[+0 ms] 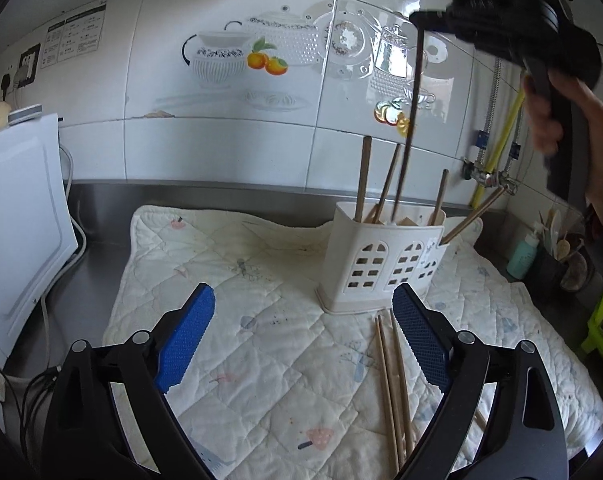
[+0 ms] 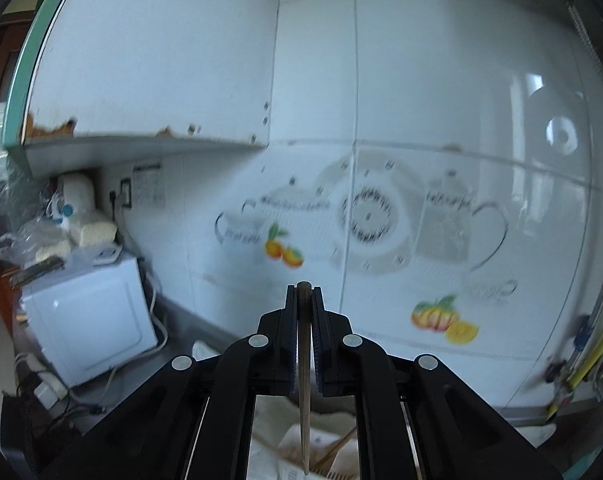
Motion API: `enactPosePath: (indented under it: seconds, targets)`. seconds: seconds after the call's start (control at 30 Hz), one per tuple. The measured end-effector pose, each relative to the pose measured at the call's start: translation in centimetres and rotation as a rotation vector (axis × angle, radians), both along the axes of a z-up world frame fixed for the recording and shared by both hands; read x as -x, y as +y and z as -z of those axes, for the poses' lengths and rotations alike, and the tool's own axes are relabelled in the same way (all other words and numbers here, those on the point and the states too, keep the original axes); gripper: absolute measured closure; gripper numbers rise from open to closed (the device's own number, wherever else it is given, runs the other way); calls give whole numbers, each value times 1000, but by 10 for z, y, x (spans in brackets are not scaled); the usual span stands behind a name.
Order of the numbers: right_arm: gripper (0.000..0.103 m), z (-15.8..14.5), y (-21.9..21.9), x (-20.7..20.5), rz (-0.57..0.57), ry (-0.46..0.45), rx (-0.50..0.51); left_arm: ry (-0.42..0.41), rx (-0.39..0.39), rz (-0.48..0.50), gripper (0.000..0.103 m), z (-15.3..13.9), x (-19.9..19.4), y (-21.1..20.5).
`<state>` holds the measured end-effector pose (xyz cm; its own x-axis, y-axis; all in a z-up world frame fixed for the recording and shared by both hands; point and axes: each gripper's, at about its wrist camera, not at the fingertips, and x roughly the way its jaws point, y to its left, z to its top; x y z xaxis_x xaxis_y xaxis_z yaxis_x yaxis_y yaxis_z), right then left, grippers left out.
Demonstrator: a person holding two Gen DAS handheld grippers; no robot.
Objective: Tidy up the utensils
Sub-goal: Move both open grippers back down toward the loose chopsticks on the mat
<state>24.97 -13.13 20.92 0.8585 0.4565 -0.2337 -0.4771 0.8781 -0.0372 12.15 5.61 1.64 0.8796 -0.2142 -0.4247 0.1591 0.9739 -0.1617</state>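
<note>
One dark chopstick (image 1: 415,92) is dangling from the clamped right tongs (image 1: 421,16) above the white holder (image 1: 381,264), risking clipping upright sticks, while the left tongs (image 1: 301,340) are gaping empty near loose chopsticks (image 1: 393,384).

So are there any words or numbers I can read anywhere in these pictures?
None can be read.
Wall notice: printed lines, too small to read.
The same wall notice in the right wrist view: blurred.
Teal bottle: label too small to tell.
</note>
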Motion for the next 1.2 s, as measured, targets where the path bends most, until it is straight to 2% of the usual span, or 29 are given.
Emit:
enactPosePath:
  seconds: [0.1,0.27,0.37,0.5,0.67,0.8,0.97,1.03,1.13,1.2]
  targets:
    - [97,3,0,-14,31,5,-12,20,10,17,13,6,1,-2]
    - [97,34,2,-34,53,88,4,95,-33,64,13,18,0,-11]
    - [96,51,3,-36,59,122,34,121,-69,95,13,25,3,-20]
    - [89,60,0,-25,62,133,61,155,-77,130,13,32,8,-29]
    - [85,61,-19,9,66,147,54,193,-65,138,15,42,18,-35]
    - [81,75,-43,49,82,174,45,203,-84,124,15,50,32,-40]
    - [78,118,-72,108,102,246,37,255,-139,146,20,69,45,-53]
    - [74,140,-81,134,117,267,37,278,-181,160,21,79,50,-62]
    - [73,167,-92,165,146,288,38,299,-244,166,25,94,56,-69]
    - [71,187,-100,184,161,319,22,320,-256,177,28,102,59,-70]
